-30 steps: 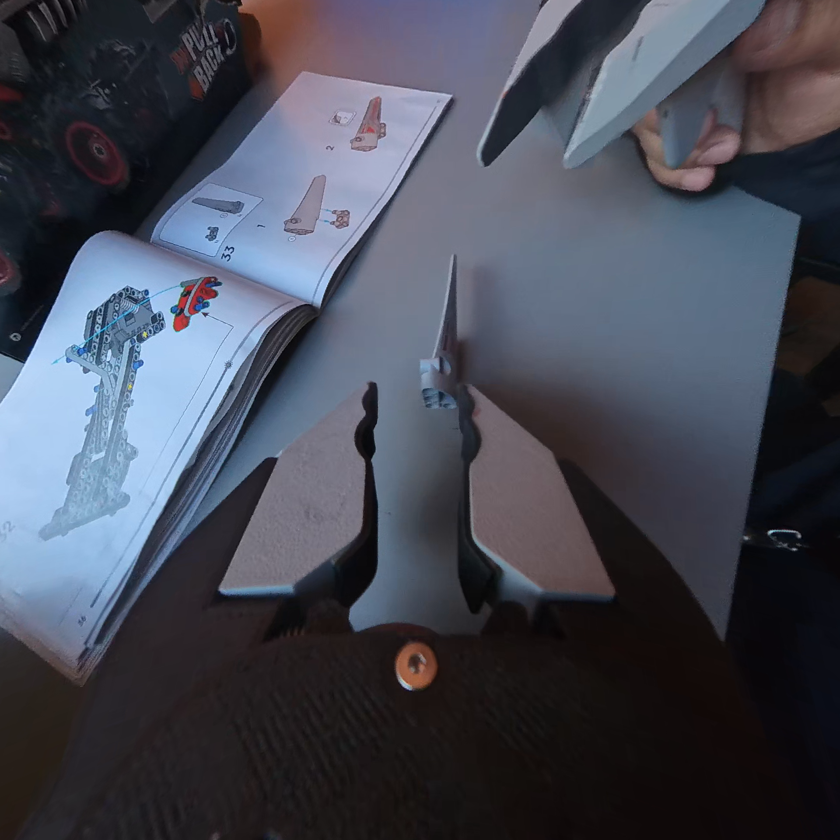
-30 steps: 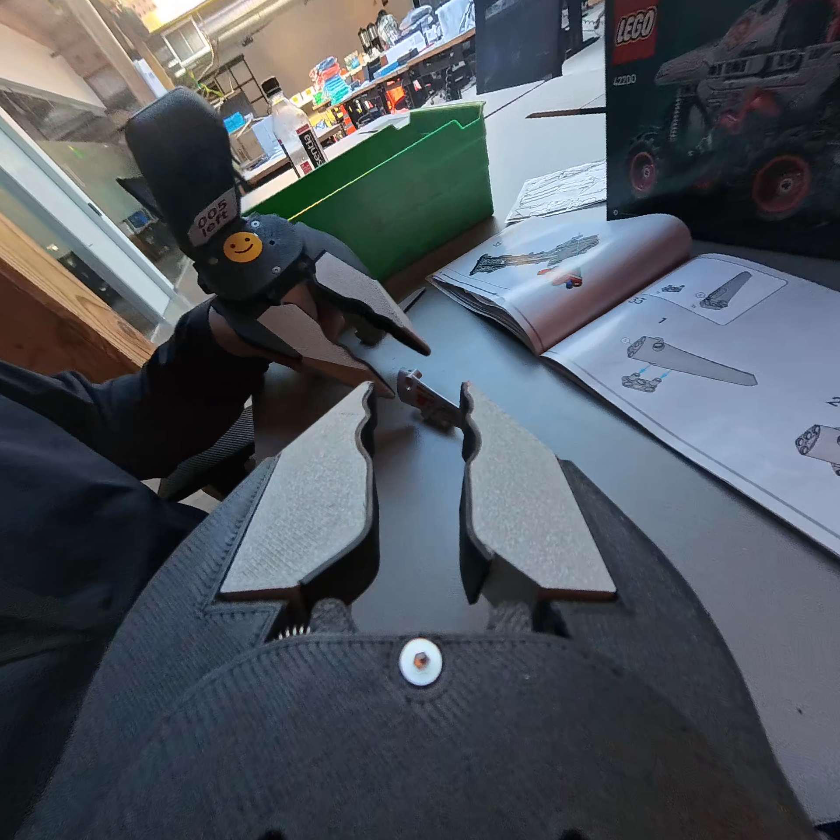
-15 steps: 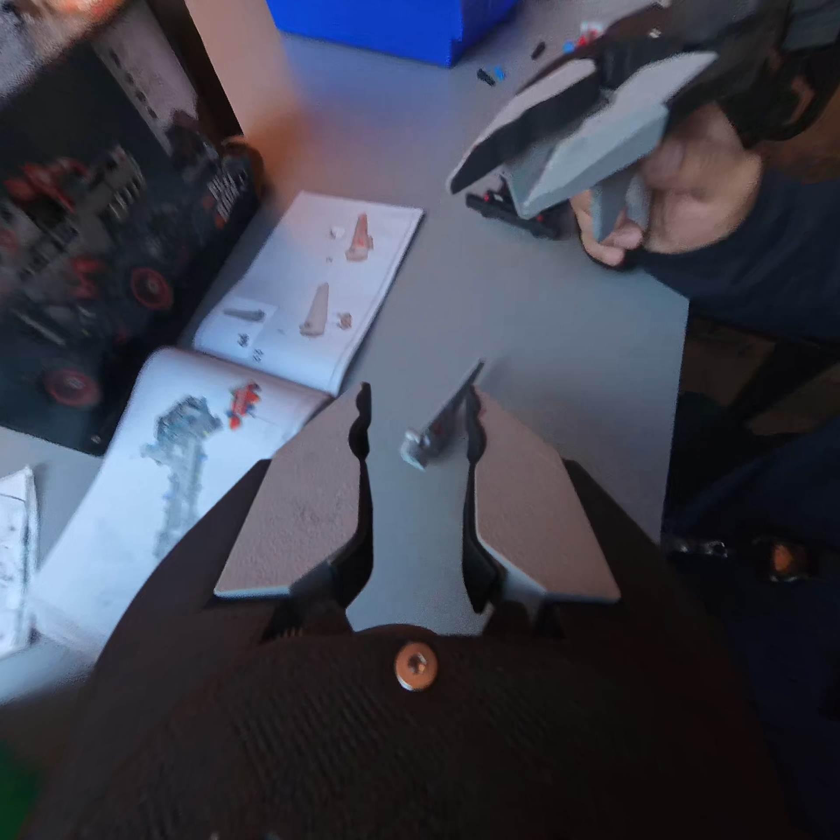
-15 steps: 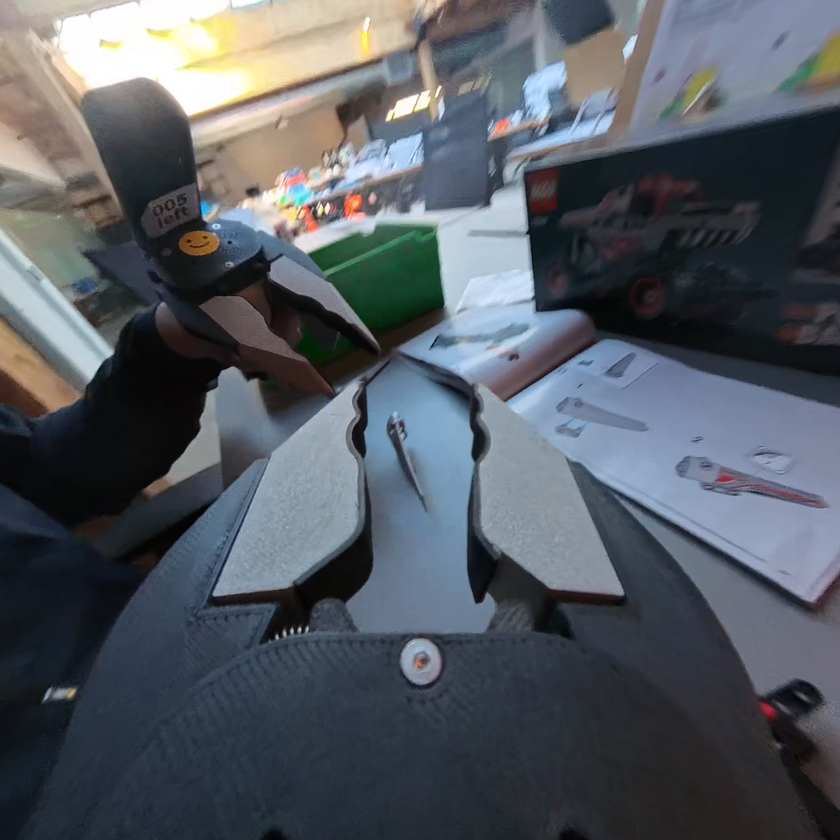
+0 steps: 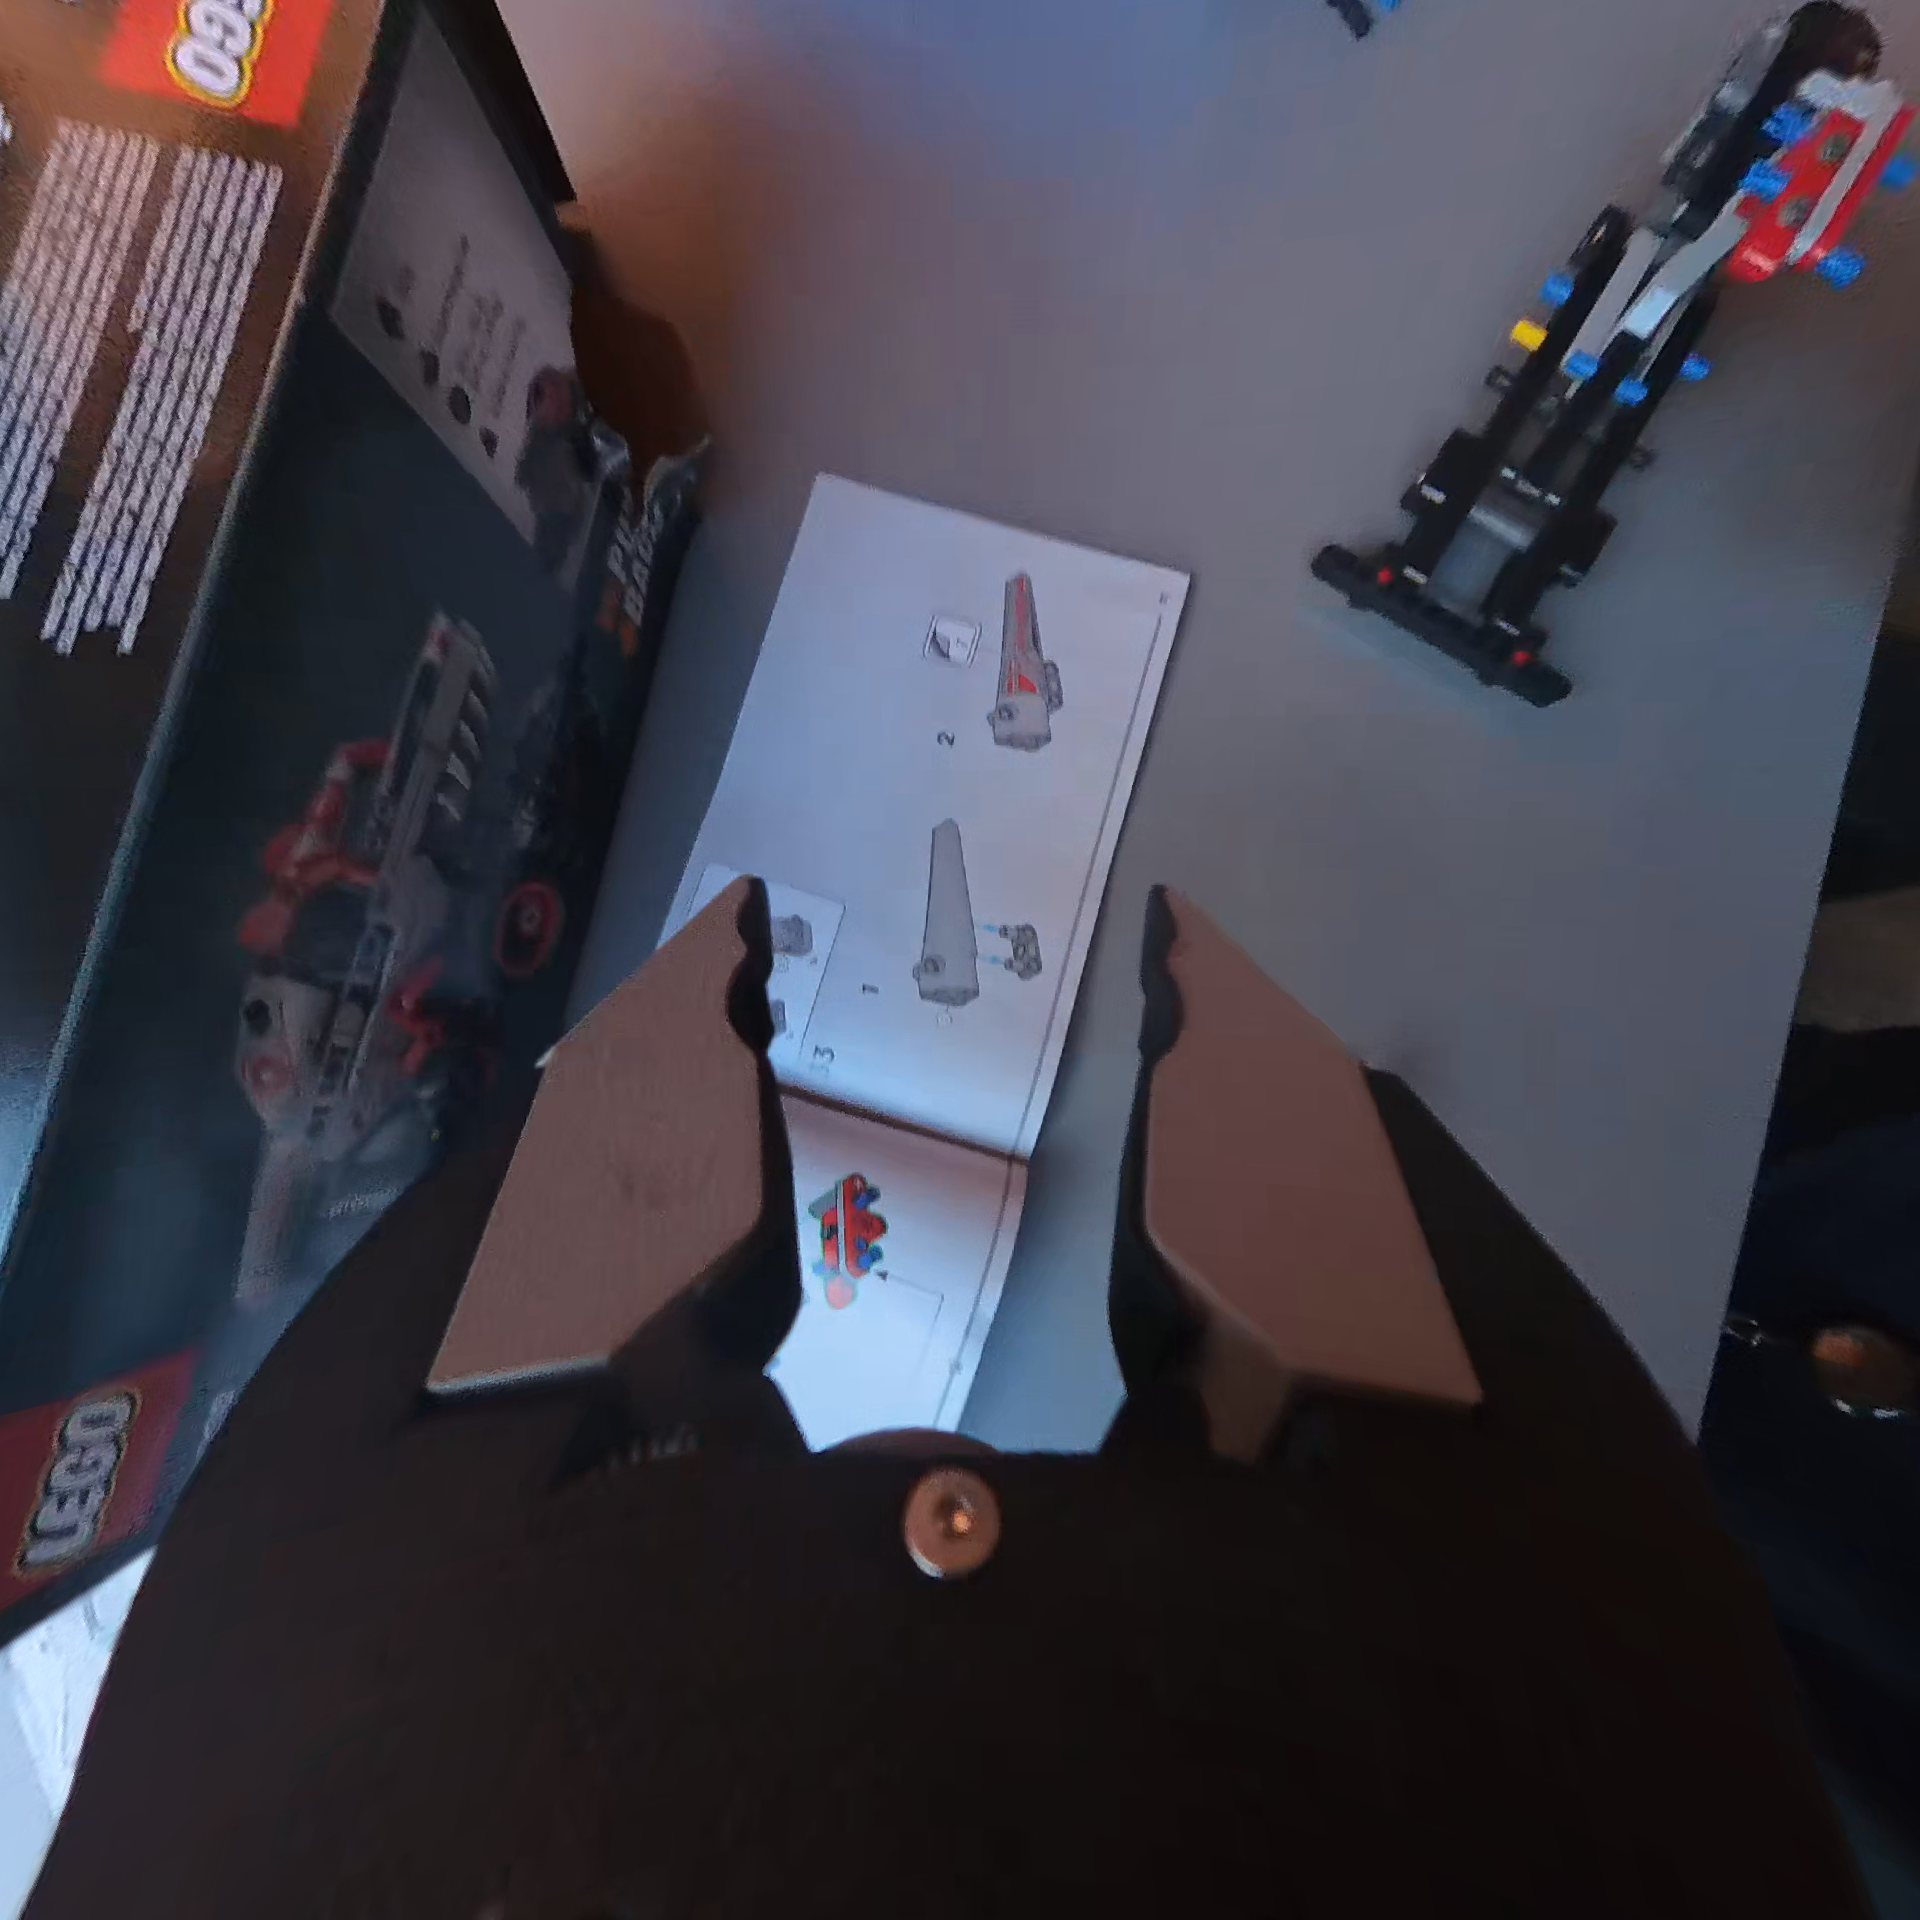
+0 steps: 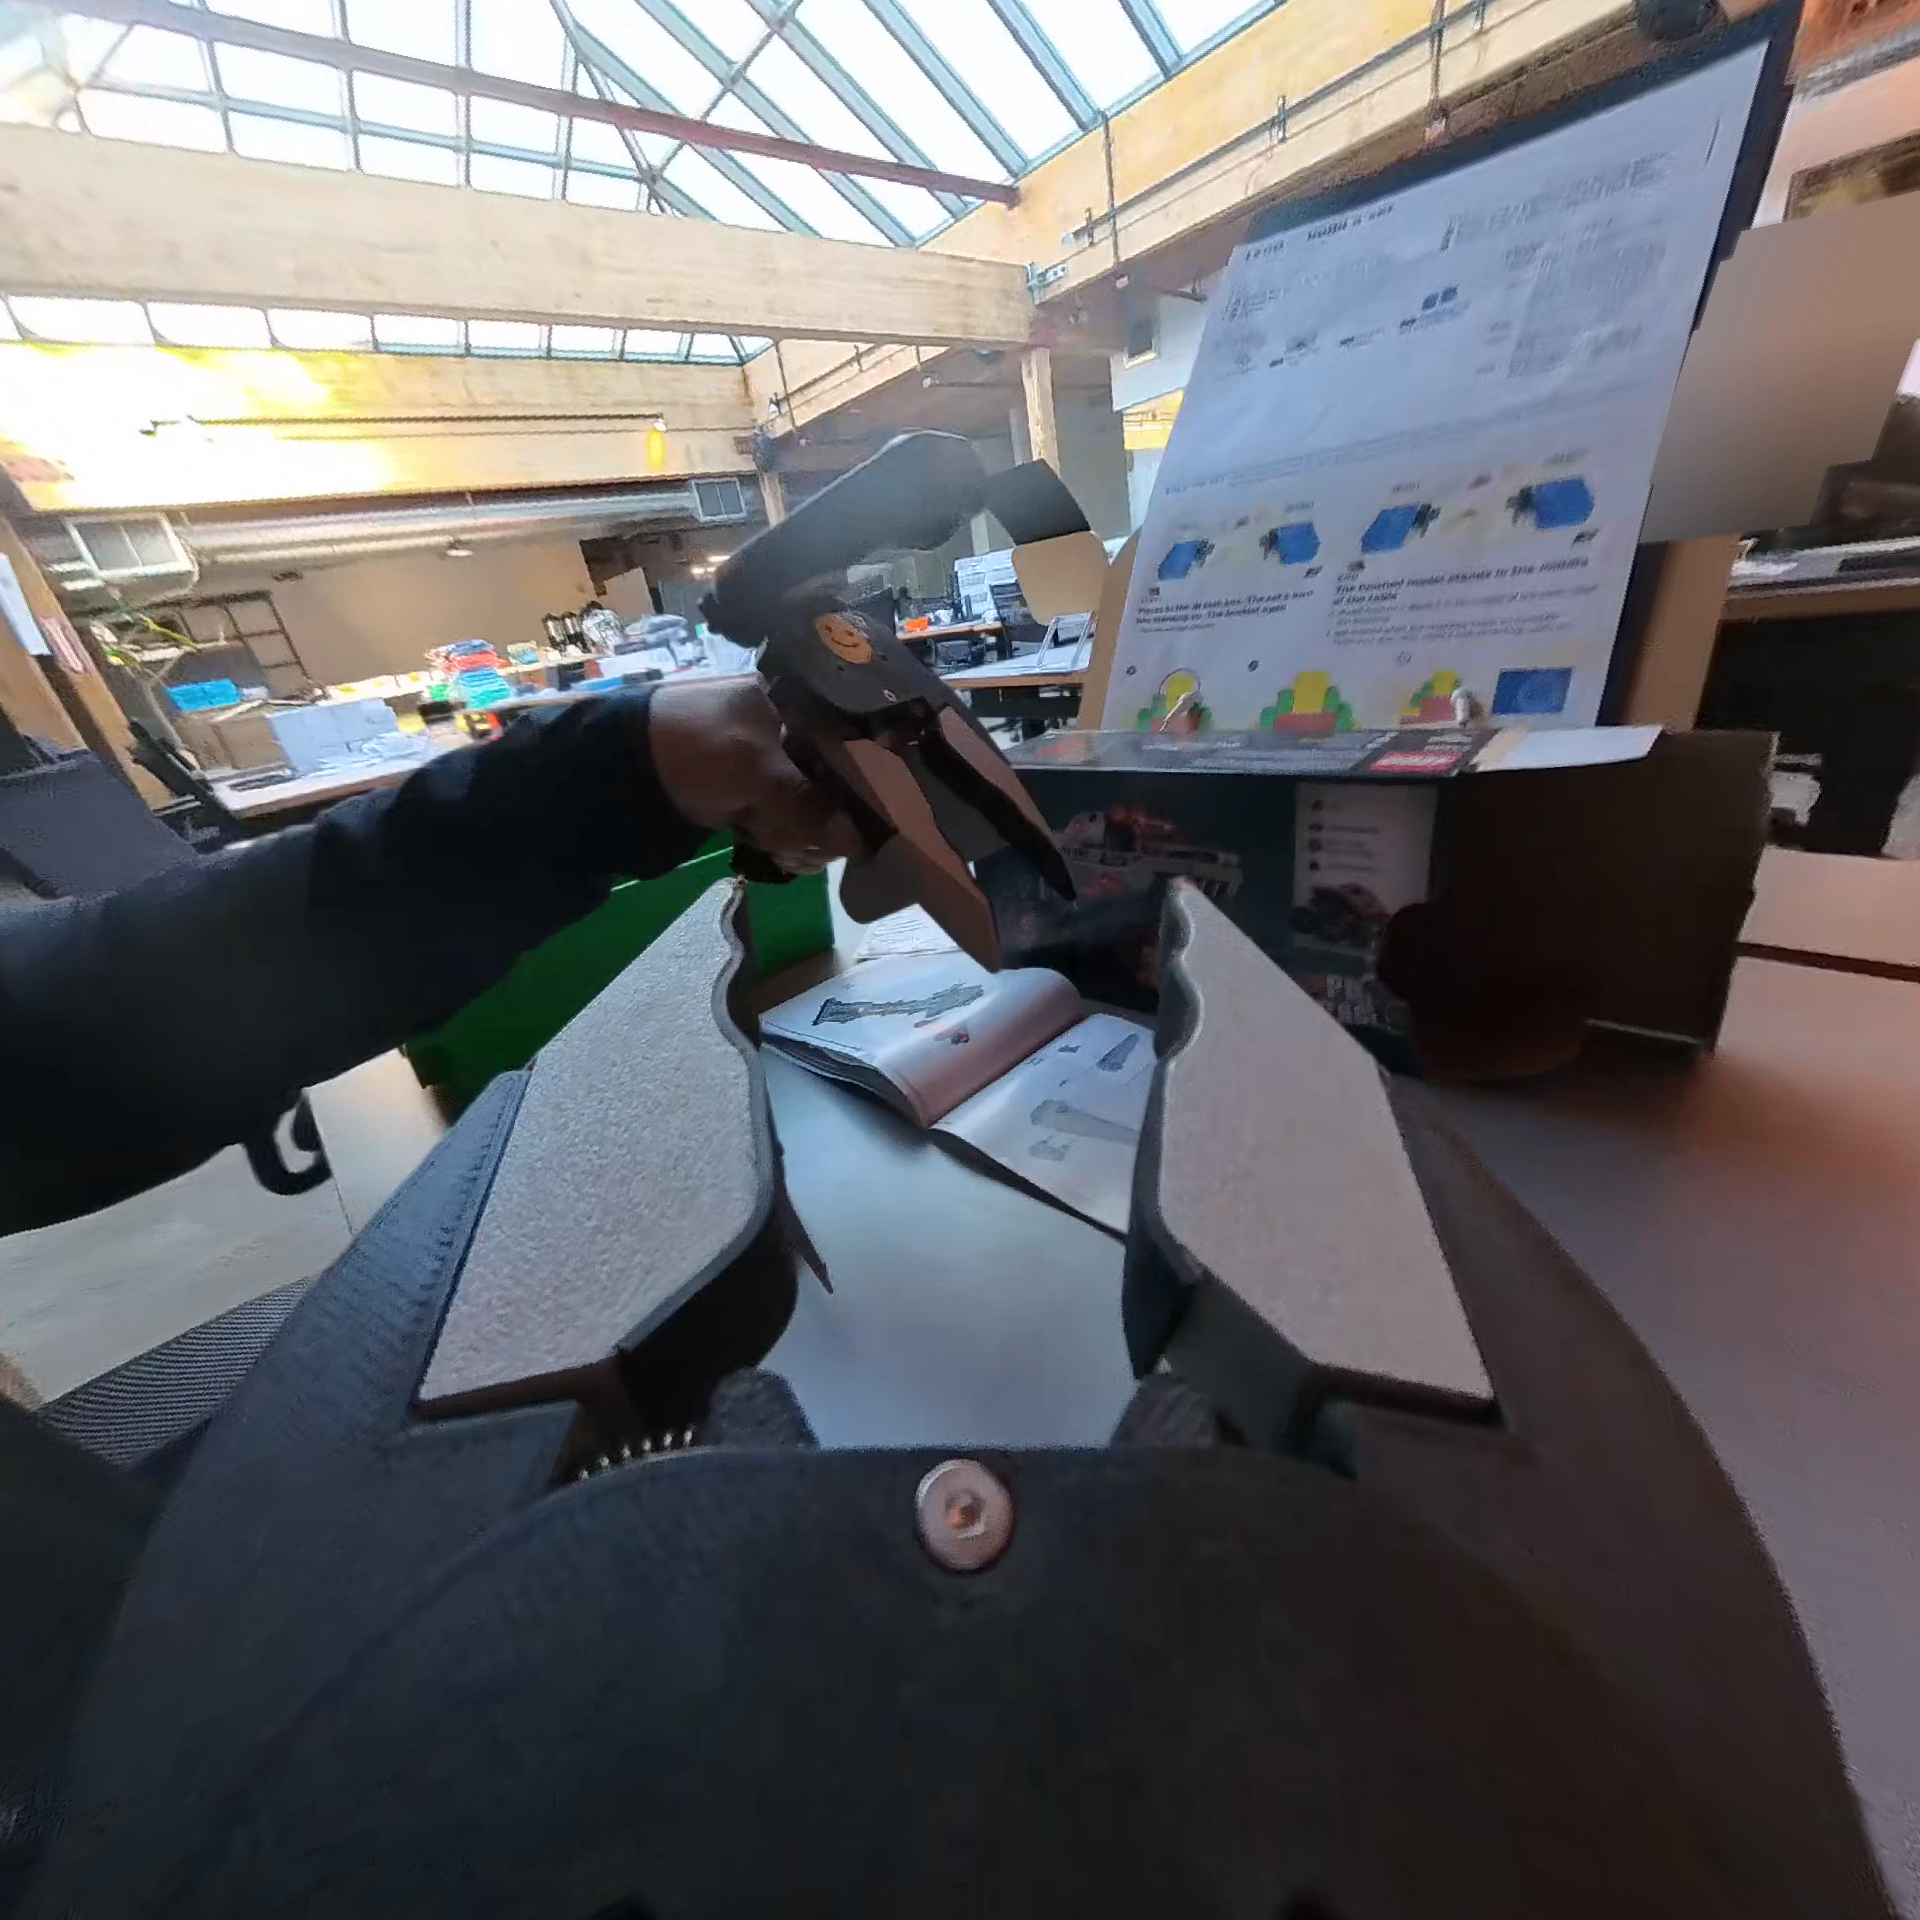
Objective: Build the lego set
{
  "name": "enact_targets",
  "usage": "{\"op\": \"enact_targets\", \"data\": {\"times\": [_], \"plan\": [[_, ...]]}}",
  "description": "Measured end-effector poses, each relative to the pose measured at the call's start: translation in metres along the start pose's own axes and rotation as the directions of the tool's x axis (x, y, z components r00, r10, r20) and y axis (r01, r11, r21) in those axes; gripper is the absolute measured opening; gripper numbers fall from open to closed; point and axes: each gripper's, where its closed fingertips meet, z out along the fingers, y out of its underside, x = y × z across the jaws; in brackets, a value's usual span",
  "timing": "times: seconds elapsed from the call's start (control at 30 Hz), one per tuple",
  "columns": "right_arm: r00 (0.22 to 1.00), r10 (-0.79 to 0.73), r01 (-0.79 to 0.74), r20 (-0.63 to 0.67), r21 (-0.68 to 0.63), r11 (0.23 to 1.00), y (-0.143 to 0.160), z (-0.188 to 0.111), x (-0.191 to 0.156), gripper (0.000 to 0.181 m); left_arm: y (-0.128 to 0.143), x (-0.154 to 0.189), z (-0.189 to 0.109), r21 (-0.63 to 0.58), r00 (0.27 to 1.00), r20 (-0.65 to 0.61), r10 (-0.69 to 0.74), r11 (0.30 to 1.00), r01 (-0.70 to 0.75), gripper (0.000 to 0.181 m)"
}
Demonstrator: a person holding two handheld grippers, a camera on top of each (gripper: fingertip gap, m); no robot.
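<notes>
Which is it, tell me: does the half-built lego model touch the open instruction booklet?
Apart. The left wrist view shows bare grey table between the half-built model and the booklet.

- The partly built model [image 5: 1590, 416] lies flat on the grey table, well apart from the instruction booklet, at the far right of the left wrist view. Its frame is long and black with grey parts along the middle, and a black cross beam forms the near end.
- Blue pins and one yellow piece dot the frame's sides, and a red section with blue pins sits at the far end.
- The instruction booklet [image 5: 935, 790] lies open on the table beside the set's box [image 5: 260, 727], showing drawn build steps.
- The box is dark, with a red and grey truck pictured on it; the right wrist view shows it standing with its top flap open.
</notes>
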Motion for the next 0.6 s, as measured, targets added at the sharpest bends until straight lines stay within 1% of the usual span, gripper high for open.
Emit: {"op": "enact_targets", "data": {"times": [0.03,0.1,0.2,0.27,0.33,0.4,0.43,0.47,0.6], "plan": [[1.000,-0.006,0.006,-0.001,0.005,1.000,-0.004,-0.002,-0.001,0.073,-0.004,0.000,0.004,0.004,1.000,0.000,0.005,1.000,-0.005,0.070],[1.000,-0.001,0.001,0.004,0.019,1.000,-0.011,-0.005,-0.001,0.072,-0.008,-0.001,0.015,-0.003,1.000,0.008,0.024,1.000,-0.024,0.070],[1.000,0.012,-0.013,0.023,0.020,1.000,-0.013,-0.004,-0.002,0.071,-0.006,0.004,0.040,-0.055,0.998,-0.017,0.058,0.997,-0.059,0.072],[1.000,0.014,-0.014,0.025,-0.004,1.000,-0.007,0.000,-0.001,0.069,0.001,0.011,0.064,-0.102,0.994,-0.063,0.085,0.991,-0.091,0.074],[0.999,0.027,-0.026,0.044,-0.030,0.999,-0.001,0.004,-0.002,0.068,0.012,0.010,0.087,-0.163,0.989,-0.058,0.138,0.976,-0.146,0.076],[0.996,0.042,-0.038,0.074,-0.059,0.998,0.006,0.008,-0.007,0.066,0.022,0.006,0.104,-0.230,0.984,-0.053,0.171,0.957,-0.179,0.078],[0.995,0.044,-0.038,0.087,-0.077,0.996,0.010,0.009,-0.009,0.065,0.026,0.005,0.109,-0.259,0.985,-0.065,0.158,0.951,-0.170,0.082],[0.995,0.042,-0.033,0.094,-0.092,0.995,0.013,0.010,-0.011,0.064,0.025,0.004,0.110,-0.264,0.988,-0.082,0.131,0.953,-0.148,0.080],[0.993,0.025,-0.011,0.113,-0.115,0.993,0.017,0.011,-0.018,0.059,0.025,-0.011,0.108,-0.256,0.986,-0.089,0.142,0.953,-0.161,0.052]]}}
